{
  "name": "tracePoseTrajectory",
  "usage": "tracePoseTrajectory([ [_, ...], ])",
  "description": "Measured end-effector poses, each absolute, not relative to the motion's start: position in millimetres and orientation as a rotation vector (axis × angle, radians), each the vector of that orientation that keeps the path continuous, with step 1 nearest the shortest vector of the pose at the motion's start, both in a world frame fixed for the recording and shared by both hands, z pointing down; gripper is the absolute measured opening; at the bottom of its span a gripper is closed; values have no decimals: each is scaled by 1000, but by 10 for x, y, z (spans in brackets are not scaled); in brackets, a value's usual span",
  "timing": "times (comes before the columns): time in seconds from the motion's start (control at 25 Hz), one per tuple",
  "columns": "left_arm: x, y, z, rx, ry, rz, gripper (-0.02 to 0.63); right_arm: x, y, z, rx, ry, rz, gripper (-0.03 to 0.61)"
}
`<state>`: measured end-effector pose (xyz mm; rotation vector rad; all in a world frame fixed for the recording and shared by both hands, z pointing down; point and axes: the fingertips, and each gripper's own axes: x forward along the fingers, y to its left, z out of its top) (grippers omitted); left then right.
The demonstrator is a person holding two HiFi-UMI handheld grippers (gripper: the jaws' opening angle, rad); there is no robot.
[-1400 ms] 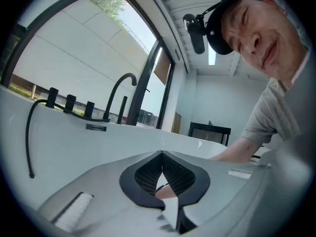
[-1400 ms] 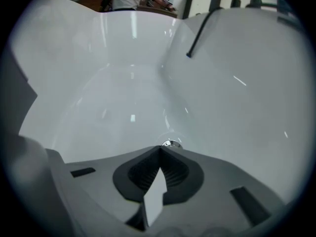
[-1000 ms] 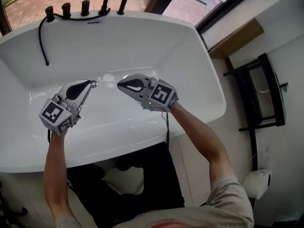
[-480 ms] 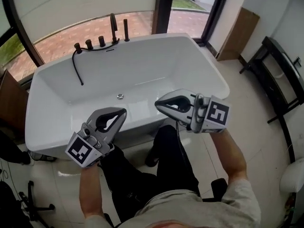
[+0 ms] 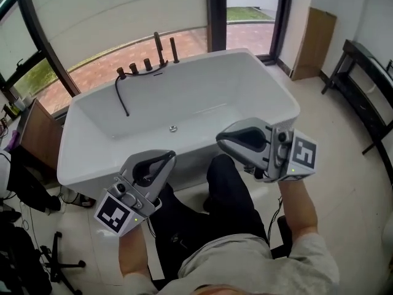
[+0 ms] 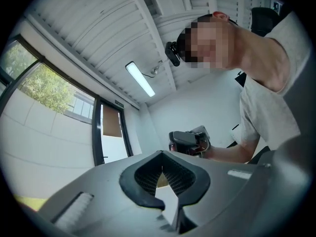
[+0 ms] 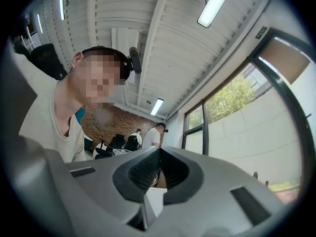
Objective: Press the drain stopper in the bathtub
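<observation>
The white bathtub [image 5: 258, 78] fills the middle of the head view. Its small round metal drain stopper [image 5: 173, 128] sits on the tub floor near the front wall. Both grippers hang outside the tub, in front of my lap. My left gripper [image 5: 170, 157] points up toward the tub's front rim, jaws shut on nothing. My right gripper [image 5: 220, 139] points left at the same height, also shut and empty. The left gripper view shows its closed jaw tips [image 6: 162, 154] aimed at the ceiling, with the right gripper [image 6: 187, 141] beyond. Closed tips of the right gripper [image 7: 159, 150] also face upward.
Dark faucet fittings [image 5: 149, 63] and a black hose [image 5: 122, 94] stand on the tub's far rim. A wooden cabinet [image 5: 40, 134] is at the left, a dark rack [image 5: 368, 85] at the right. Windows lie behind the tub. Other people [image 7: 154, 133] stand far back.
The head view has pulled back and up from the tub. Both grippers have come out from over the tub floor to in front of my lap, still shut.
</observation>
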<state>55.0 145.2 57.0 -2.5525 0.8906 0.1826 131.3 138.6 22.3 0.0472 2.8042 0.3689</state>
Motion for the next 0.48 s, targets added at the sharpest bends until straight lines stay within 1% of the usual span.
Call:
tracePoseTrajectory([
  [0.12,752,1750,555,-2553,862,173,2,1486,1742,330,-25,2732,398,0],
  [0.24,839,1844,513,-2542,851,162,2,1532,1789,361,-50,2748,424,0],
  [0.48,820,1928,345,-2517,848,217,2,1469,1943,54,-58,2699,546,0],
])
